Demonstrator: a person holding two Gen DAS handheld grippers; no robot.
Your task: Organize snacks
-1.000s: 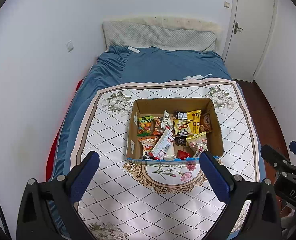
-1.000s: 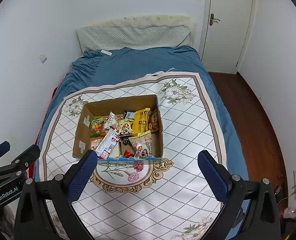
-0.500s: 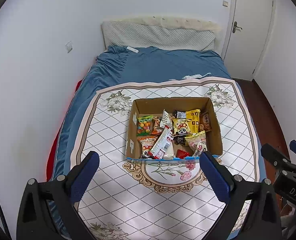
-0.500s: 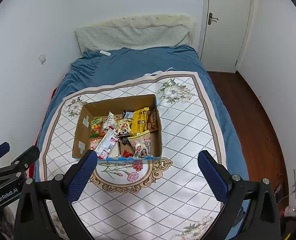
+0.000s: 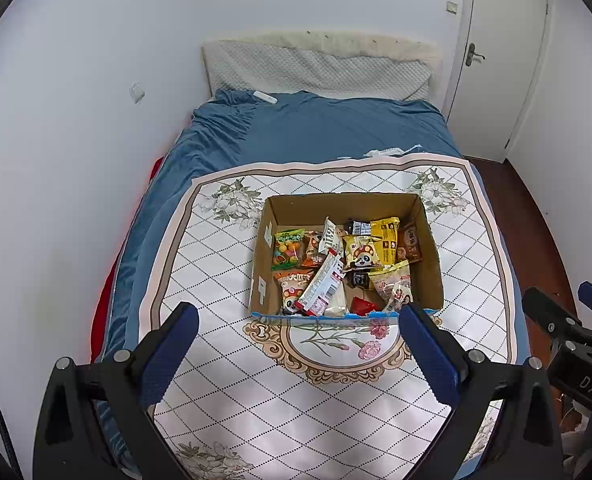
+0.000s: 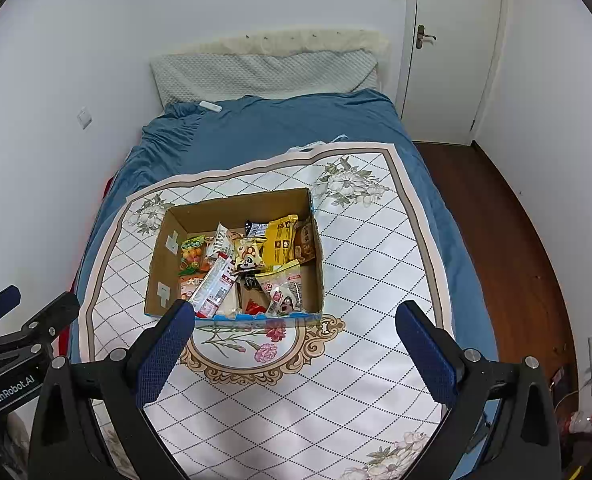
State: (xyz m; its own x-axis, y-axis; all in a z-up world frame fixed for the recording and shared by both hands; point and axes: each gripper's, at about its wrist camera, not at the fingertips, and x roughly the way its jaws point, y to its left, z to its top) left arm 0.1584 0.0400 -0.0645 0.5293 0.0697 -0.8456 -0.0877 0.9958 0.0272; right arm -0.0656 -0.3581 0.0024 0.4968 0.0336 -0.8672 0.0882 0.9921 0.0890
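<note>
Currently: my left gripper [image 5: 296, 344] and right gripper [image 6: 294, 342] hover above the quilt [image 5: 224, 264], jaws wide apart, empty | cardboard box [image 5: 345, 202] mid-quilt | snack packets [image 5: 335, 264] jumbled inside.

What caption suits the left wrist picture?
Open left gripper hovers above a cardboard box of snack packets on a patterned mat.
</note>
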